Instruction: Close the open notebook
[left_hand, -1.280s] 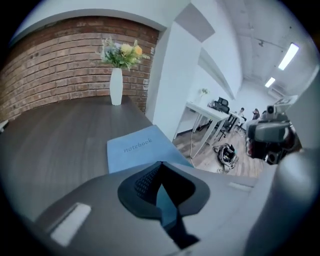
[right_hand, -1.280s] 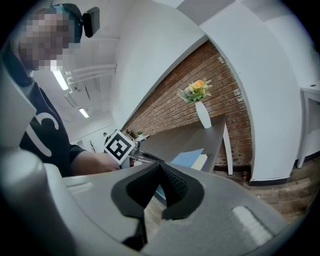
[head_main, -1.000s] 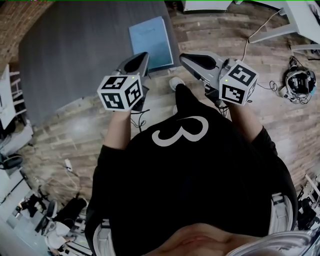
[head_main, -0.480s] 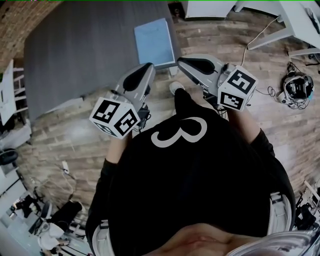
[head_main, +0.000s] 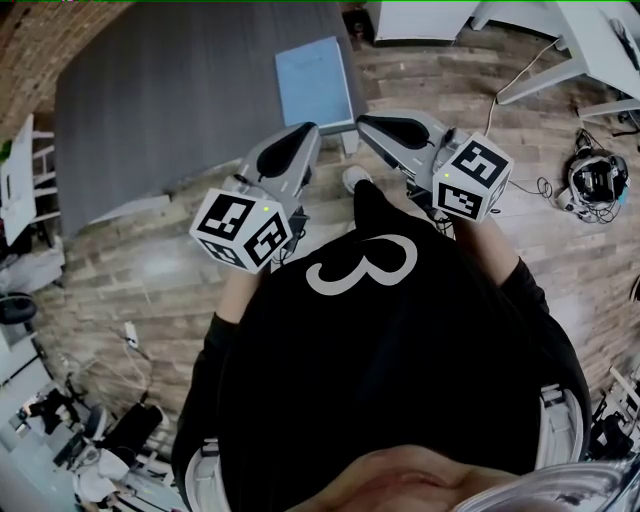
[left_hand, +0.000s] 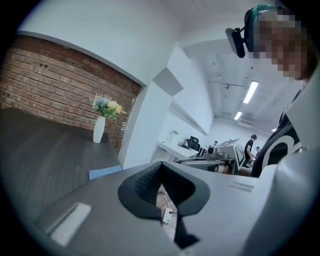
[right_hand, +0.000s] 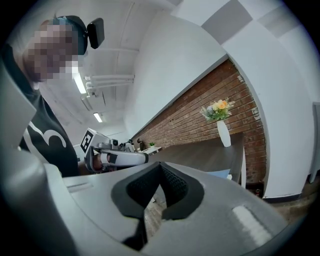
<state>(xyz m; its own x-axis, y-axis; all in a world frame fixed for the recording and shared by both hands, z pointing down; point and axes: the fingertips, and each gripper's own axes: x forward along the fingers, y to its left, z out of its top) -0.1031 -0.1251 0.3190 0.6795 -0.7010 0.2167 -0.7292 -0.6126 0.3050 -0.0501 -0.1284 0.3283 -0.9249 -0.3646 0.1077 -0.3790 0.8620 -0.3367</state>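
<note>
A light blue notebook (head_main: 315, 85) lies flat on the dark grey table (head_main: 180, 100), close to its right edge, with only its cover showing. It appears as a blue sliver in the left gripper view (left_hand: 105, 172) and in the right gripper view (right_hand: 220, 174). Both grippers hang over the wooden floor in front of the person's chest, short of the table. My left gripper (head_main: 305, 135) is shut and empty, its jaws meeting at the tip (left_hand: 161, 167). My right gripper (head_main: 365, 122) is also shut on nothing (right_hand: 160, 166). Their tips point toward each other, just below the notebook.
A white vase of flowers (left_hand: 99, 129) stands at the table's far end by the brick wall (right_hand: 223, 132). A headset and cables (head_main: 595, 170) lie on the floor at right. White desk legs (head_main: 560, 60) cross the top right. The person's shoe (head_main: 352, 178) shows between the grippers.
My left gripper has dropped toward the person and swung right, so its tip is closer to the right gripper's tip. The right gripper has barely moved.
</note>
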